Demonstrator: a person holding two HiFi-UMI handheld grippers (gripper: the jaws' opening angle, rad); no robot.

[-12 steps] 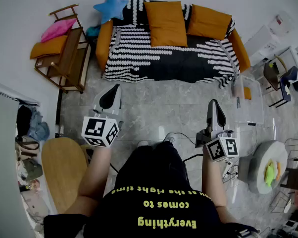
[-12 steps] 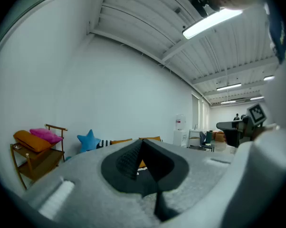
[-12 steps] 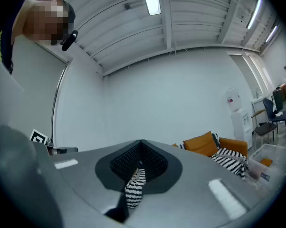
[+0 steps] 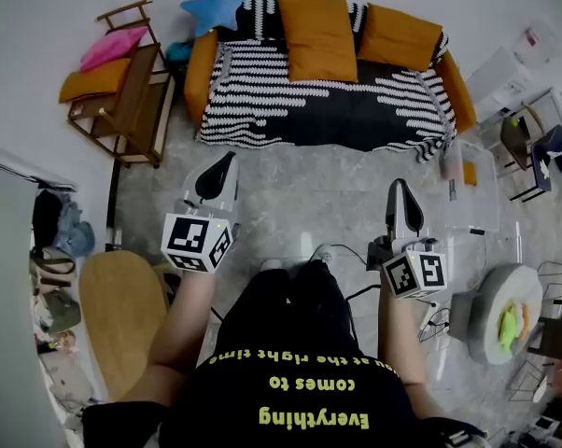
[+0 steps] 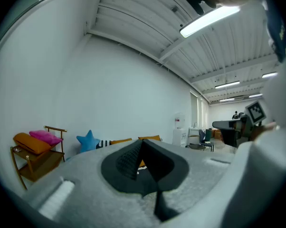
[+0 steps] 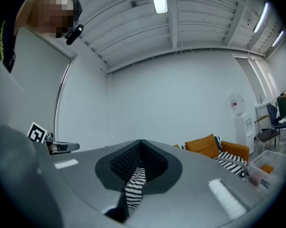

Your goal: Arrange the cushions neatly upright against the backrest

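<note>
Cushions (image 4: 316, 37) rest on sofa (image 4: 318, 101); left gripper (image 4: 228, 161) and right gripper (image 4: 396, 189) fingers closed, empty.

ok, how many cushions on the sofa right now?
3: blue star cushion at the left corner, orange cushion in the middle, second orange cushion at right. More may be hidden.

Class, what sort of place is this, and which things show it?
Likely a lounge corner in an office or lab: a sofa with orange cushions, a water dispenser, strip lights overhead.

White walls (image 4: 38, 26) meet a grey stone floor (image 4: 309, 199); a wooden chair (image 4: 136, 91) stands left, strip lights (image 5: 214, 19) glow overhead.
</note>
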